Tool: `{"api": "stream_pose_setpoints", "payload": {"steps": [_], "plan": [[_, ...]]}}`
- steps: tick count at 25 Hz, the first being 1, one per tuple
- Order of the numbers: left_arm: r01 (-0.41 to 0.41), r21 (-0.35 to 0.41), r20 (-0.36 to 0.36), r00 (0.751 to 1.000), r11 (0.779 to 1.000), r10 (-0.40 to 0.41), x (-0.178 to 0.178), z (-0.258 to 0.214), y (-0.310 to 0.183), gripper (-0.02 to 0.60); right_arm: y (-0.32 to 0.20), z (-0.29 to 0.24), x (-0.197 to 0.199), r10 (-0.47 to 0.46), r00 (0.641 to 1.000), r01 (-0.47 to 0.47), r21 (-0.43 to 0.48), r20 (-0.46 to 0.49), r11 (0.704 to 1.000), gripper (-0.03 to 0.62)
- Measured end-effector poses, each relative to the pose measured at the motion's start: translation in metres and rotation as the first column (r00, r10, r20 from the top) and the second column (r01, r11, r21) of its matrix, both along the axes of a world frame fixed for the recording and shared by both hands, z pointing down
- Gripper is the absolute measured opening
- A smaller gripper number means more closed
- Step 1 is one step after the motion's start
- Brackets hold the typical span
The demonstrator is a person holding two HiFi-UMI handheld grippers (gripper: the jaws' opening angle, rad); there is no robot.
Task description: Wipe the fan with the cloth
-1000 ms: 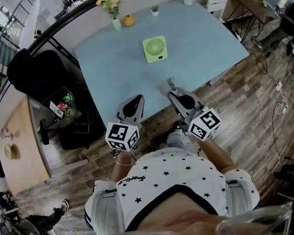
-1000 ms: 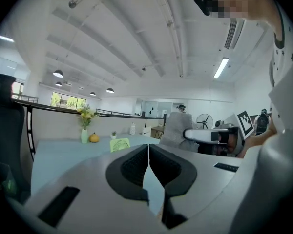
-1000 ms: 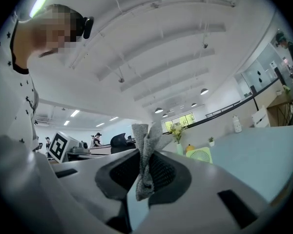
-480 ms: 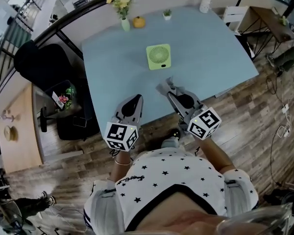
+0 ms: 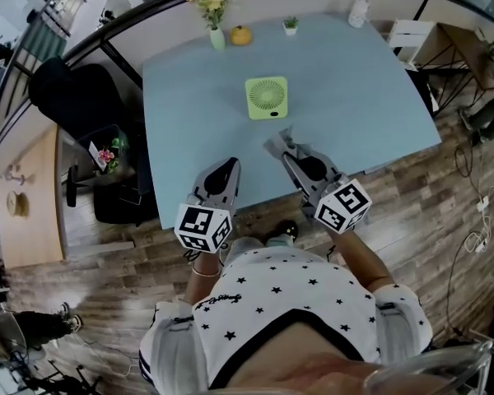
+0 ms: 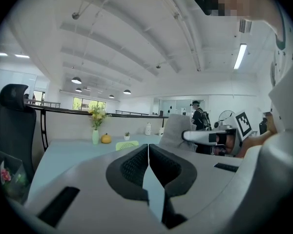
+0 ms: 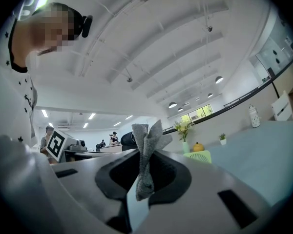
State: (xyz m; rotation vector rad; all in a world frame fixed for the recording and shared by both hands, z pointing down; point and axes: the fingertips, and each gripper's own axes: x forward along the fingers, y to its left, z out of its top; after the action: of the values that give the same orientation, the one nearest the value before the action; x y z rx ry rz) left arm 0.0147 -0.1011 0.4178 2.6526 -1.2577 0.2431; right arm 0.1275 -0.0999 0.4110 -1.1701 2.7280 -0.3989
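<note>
- While neither gripper is near the fan, the wipe looks wholly undone. The table is mostly bare, with open room on every side of the fan. Only a vase, a fruit, a plant and a bottle stand along its far edge.
- Left gripper: jaws pressed together with nothing between them, over the near edge.
- Right gripper: jaws clamped on the cloth, just past the near edge.
- Fan: mid-table, nearer the far edge, well apart from both grippers.
- Cloth: grey, a pinched fold sticking out beyond the jaws.
</note>
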Motion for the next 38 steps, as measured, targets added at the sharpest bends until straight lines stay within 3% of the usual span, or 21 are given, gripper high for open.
{"api": "stream_pose_setpoints", "payload": {"steps": [11, 21, 38], "plan": [[0.097, -0.024, 0.009, 0.995, 0.995, -0.097, -0.028, 0.008, -0.022, 0.031, -0.045, 0.018, -0.011, -0.026, 0.999, 0.026, -0.034, -0.022, 0.999, 0.043], [0.100, -0.017, -0.005, 0.995, 0.995, -0.101, -0.038, 0.005, -0.089, 0.031, -0.111, 0.038, -0.025, -0.032, 0.995, 0.023, -0.089, -0.096, 0.996, 0.043], [0.131, -0.099, -0.028, 0.990, 0.986, -0.135, -0.073, 0.034, -0.157, 0.031, -0.216, 0.103, -0.053, 0.005, 0.970, -0.057, -0.204, -0.244, 0.977, 0.043]]}}
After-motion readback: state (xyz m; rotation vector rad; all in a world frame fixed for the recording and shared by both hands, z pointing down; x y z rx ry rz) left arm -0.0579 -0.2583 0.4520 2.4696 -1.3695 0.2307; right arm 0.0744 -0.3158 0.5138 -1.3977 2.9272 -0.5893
